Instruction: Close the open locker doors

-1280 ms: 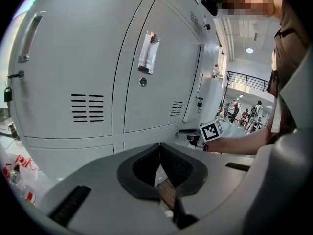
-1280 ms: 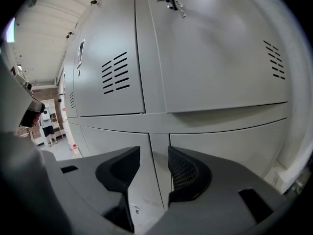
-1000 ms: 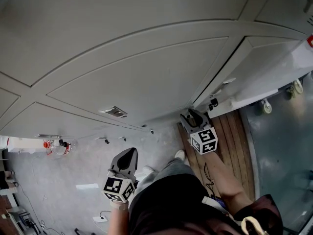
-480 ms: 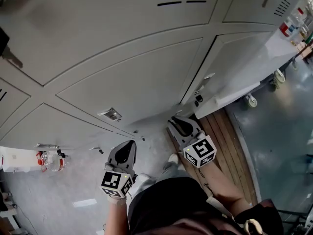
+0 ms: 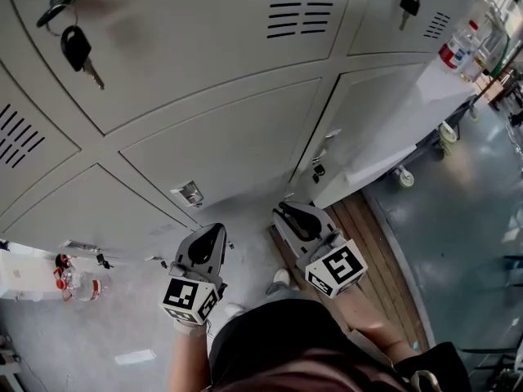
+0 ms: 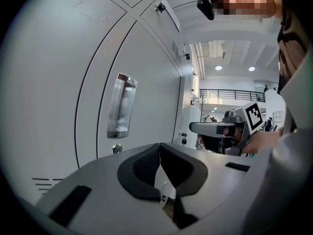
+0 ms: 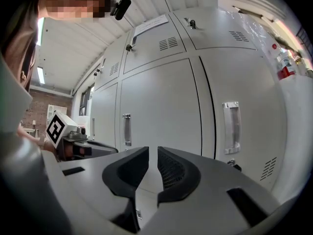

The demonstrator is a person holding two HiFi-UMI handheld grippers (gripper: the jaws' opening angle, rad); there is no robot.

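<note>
In the head view, the bank of pale grey metal lockers [image 5: 229, 137] filled the far side. More of it showed than a second earlier. A black-headed key on a ring [image 5: 76, 47] hung from a lock at far left, and louvred vents [image 5: 298, 11] sat along the top; neither had been in frame before. The left tool [image 5: 214, 231] and the right tool [image 5: 283, 209] were held clear of the doors. A second earlier the right tool had been close under the lower corner of the right-hand door [image 5: 368, 113]. Whether that door sat fully flush could not be told here. A white wheeled worktop [image 5: 384, 168] carrying bottles [image 5: 449, 54] stood to the right, above a strip of brown wooden planking [image 5: 368, 227].

In the left gripper view, the left tool's dark pads met at their tips with nothing between them. A recessed metal handle [image 6: 121, 104] lay on the door beyond.

In the right gripper view, the right tool's jaws had just been closing. Only a narrow slit remained between them, with nothing in it. The doors ahead, each with an upright handle [image 7: 231, 126], looked flush.
</note>
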